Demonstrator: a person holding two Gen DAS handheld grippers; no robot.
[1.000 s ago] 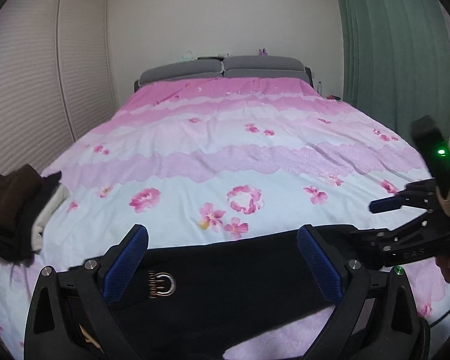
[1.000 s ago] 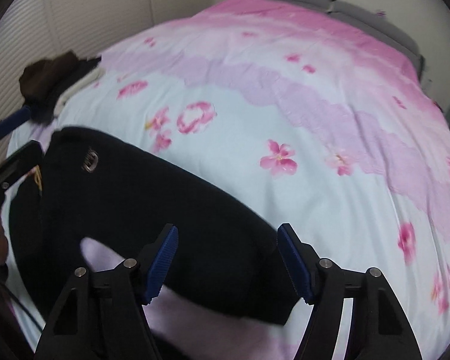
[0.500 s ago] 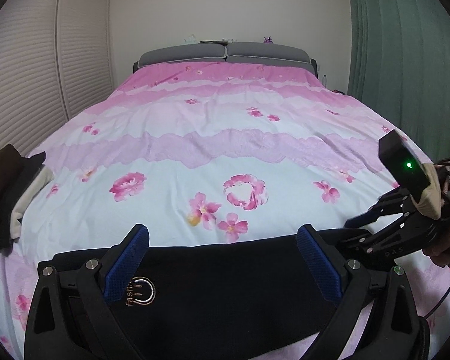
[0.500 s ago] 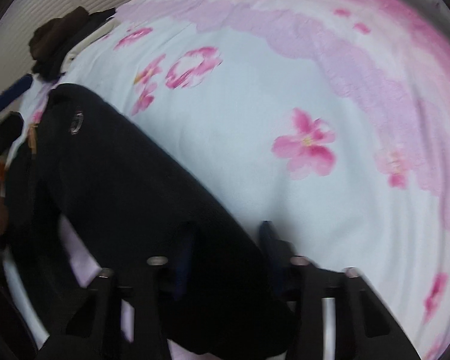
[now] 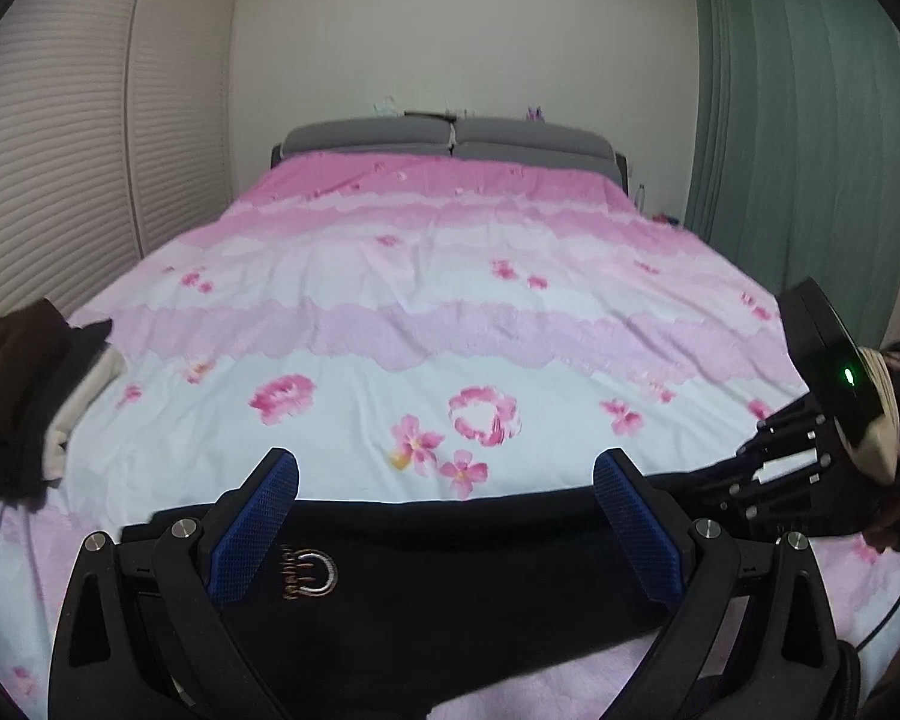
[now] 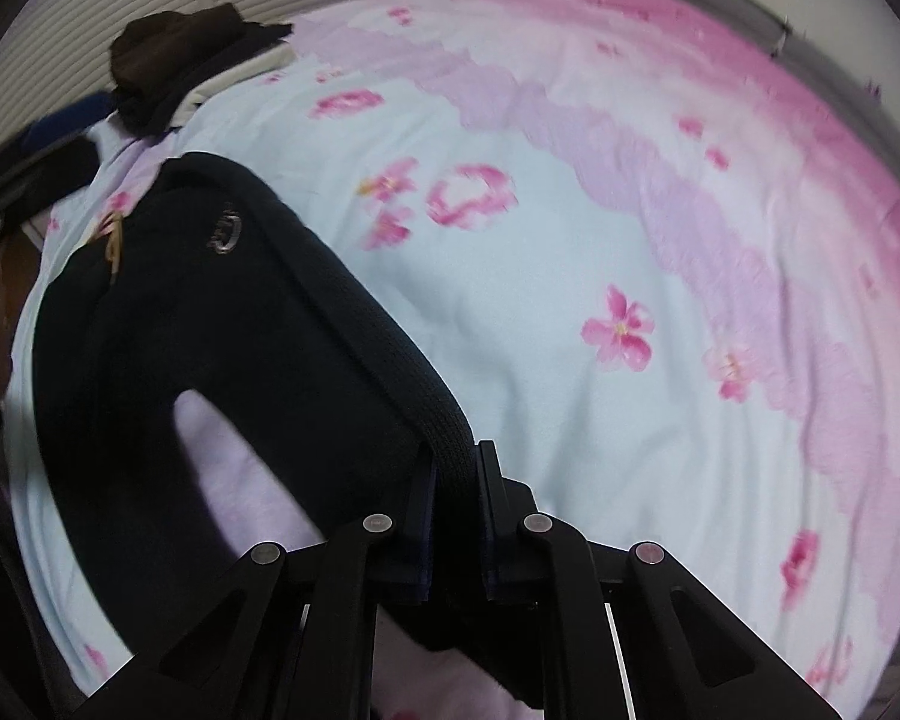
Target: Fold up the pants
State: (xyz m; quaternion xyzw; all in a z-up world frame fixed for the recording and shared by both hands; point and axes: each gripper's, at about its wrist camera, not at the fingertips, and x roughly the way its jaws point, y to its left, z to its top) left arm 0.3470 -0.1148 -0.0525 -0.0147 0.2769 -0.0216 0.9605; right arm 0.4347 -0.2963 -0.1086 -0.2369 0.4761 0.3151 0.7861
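Observation:
Black pants (image 5: 450,576) lie across the near edge of the bed, with a small metallic logo near the left end; they also show in the right wrist view (image 6: 222,324). My left gripper (image 5: 444,528) is open, its blue pads either side of the pants' upper edge, above the cloth. My right gripper (image 6: 455,498) is shut on the ribbed band at the pants' right end. It shows at the right of the left wrist view (image 5: 750,480), touching the pants' end.
The bed has a pink floral cover (image 5: 450,312) and a grey headboard (image 5: 444,141). A pile of dark and cream clothes (image 5: 24,402) lies at the bed's left edge. Louvred doors stand left, green curtains (image 5: 780,138) right.
My right gripper has moved down onto the pants' right end and shut on the ribbed band. My left gripper stayed open, with the pants' edge a little farther in between its pads.

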